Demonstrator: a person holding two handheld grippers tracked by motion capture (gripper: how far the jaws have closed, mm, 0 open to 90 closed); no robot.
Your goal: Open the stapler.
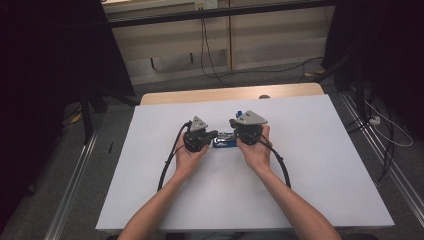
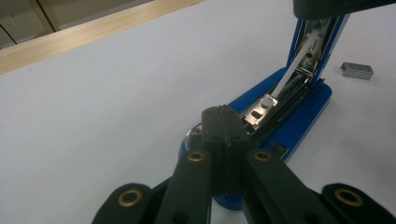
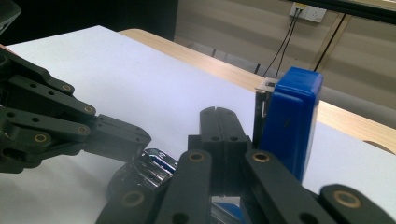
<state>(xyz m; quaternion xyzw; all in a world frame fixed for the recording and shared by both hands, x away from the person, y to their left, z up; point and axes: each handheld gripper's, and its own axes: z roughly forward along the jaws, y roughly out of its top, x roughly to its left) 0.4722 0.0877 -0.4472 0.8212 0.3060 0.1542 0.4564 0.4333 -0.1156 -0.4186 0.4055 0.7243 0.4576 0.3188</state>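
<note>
The white table point(image 1: 310, 165) takes up the middle of the high view, with a wooden strip along its far edge. Two forearms come in from the bottom of the frame, and the hands meet near the centre. The left tongs point(image 1: 214, 134) sit just left of centre and the right tongs point(image 1: 234, 131) just right of centre, pointing at each other. Both pairs are pressed together, pinching nothing. Between them lies a blue stapler point(image 1: 224, 141), flat on the table and swung open. In the left gripper view the left tongs point(image 2: 226, 111) rest over its base point(image 2: 299, 122) by the metal staple tray, at lower centre, while the lid point(image 2: 322, 42) rises to the upper right. In the right gripper view the lid point(image 3: 292, 119) stands upright just right of the right tongs point(image 3: 217, 112). A small staple strip point(image 2: 357, 70) lies at the right edge of the left gripper view, near the stapler
</note>
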